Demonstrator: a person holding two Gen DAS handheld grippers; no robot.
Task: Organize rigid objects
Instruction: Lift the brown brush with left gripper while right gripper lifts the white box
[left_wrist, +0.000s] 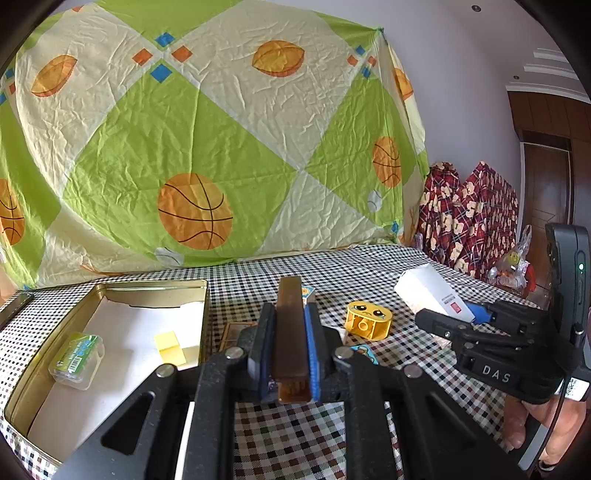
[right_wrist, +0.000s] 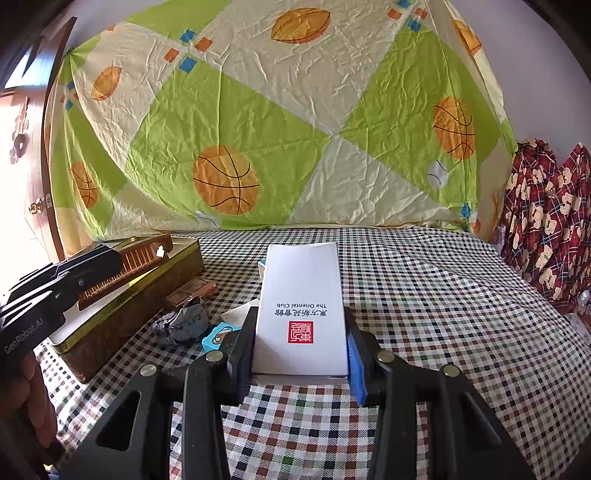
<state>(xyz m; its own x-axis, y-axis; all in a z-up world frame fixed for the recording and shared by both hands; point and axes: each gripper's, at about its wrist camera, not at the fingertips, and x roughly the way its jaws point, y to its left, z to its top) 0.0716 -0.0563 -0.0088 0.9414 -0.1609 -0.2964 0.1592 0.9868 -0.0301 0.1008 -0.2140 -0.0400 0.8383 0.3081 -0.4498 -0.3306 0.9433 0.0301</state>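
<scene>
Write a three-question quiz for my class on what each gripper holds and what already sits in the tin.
1. True or false: the left gripper is shut on the brown comb.
2. What does the right gripper hold? A) yellow toy block B) white box C) foil wrapper
3. Fill in: the green-labelled clear case lies inside the gold ____.

Key
1. True.
2. B, the white box; the yellow toy block lies on the checked cloth.
3. Tin.
</scene>
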